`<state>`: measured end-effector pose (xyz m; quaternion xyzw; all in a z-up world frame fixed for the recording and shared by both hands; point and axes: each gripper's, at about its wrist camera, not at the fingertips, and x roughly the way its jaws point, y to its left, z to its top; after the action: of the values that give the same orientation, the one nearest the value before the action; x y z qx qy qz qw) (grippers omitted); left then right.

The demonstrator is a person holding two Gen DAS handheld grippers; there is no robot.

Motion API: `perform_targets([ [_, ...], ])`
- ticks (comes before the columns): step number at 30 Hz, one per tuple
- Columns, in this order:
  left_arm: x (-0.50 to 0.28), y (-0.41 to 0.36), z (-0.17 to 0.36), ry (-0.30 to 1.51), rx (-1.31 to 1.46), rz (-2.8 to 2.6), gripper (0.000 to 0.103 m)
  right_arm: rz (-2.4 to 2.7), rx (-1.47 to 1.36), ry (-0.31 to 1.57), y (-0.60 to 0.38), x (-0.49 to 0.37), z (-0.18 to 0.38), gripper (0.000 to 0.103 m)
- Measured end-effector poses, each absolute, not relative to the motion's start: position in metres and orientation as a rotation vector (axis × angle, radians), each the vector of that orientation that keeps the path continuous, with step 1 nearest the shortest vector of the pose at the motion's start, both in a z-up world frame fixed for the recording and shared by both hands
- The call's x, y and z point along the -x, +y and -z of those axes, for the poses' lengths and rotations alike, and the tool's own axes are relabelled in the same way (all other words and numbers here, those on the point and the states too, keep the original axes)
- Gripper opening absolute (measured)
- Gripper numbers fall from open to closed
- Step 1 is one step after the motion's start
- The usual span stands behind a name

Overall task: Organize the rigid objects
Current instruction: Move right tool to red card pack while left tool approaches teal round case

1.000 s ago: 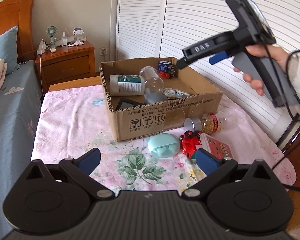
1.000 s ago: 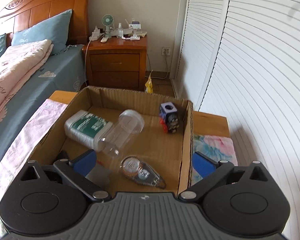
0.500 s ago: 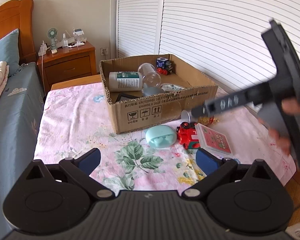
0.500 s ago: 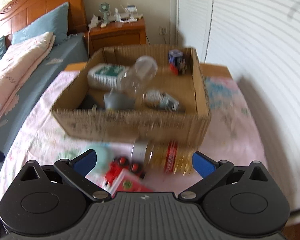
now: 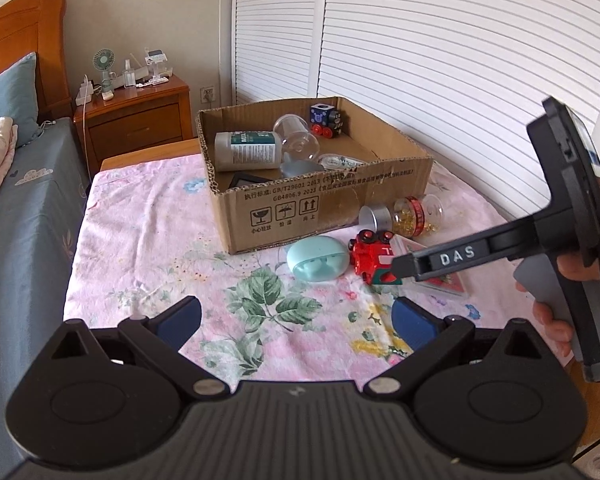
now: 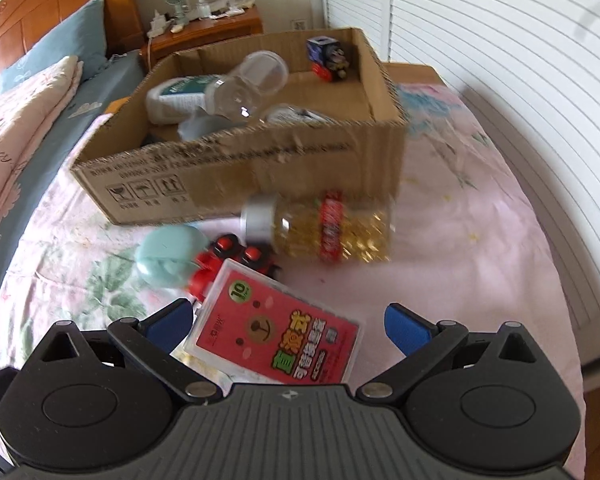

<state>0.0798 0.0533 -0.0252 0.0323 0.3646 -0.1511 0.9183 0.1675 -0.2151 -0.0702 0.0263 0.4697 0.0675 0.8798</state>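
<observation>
1. The left gripper (image 5: 296, 318) stands with its fingers wide apart and nothing between them, above the flowered cloth (image 5: 148, 248) near the front edge of the table; only its blue pads and black body show.
2. The right gripper (image 6: 286, 320) is also spread wide and empty. In the left wrist view it comes in from the right, held by a hand (image 5: 580, 276) that the picture cuts off.
3. The red card box (image 6: 276, 340) lies flat just under the right gripper, between the two blue pads; its near end is hidden by the gripper body. From the left view the gripper's arm covers most of it.
4. The red toy truck (image 5: 370, 254) lies just behind the card box and touches it; only part of it shows in the right view.
5. The mint case (image 5: 318, 258) lies beside the truck, to its left.
6. The jar of gold beads (image 6: 324, 232) lies on its side close to the front wall of the cardboard box (image 5: 300, 208); it is blurred.
7. Inside the box lie a white bottle (image 5: 246, 150), a clear jar (image 5: 296, 140) and a blue toy (image 5: 326, 120) in the far corner; a dark flat thing low in the box I cannot make out.
8. The cloth left of the box is free; to the right the table ends near the white slatted doors (image 5: 440, 60).
</observation>
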Motion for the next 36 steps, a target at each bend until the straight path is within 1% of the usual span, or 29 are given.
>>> perform_targets([
  [5, -0.08, 0.048, 0.026, 0.756, -0.079, 0.323, 0.101, -0.064, 0.008, 1.01, -0.229, -0.161, 0.083, 0.103],
  [9, -0.083, 0.046, 0.028, 0.766, -0.07, 0.337, 0.101, -0.085, -0.063, 1.01, -0.247, -0.154, 0.088, 0.103],
  [19, -0.098, 0.037, 0.042, 0.809, -0.115, 0.335, 0.101, -0.104, -0.048, 0.878, -0.249, -0.134, 0.093, 0.103],
  [26, -0.101, 0.04, 0.043, 0.818, -0.126, 0.325, 0.101, -0.133, -0.03, 0.93, -0.235, -0.142, 0.09, 0.103],
  [30, -0.106, 0.039, 0.043, 0.811, -0.144, 0.33, 0.101, -0.12, 0.105, 0.923, -0.214, -0.144, 0.095, 0.103],
  [36, -0.122, 0.033, 0.049, 0.801, -0.178, 0.315, 0.101, -0.1, 0.072, 0.921, -0.248, -0.137, 0.095, 0.103],
])
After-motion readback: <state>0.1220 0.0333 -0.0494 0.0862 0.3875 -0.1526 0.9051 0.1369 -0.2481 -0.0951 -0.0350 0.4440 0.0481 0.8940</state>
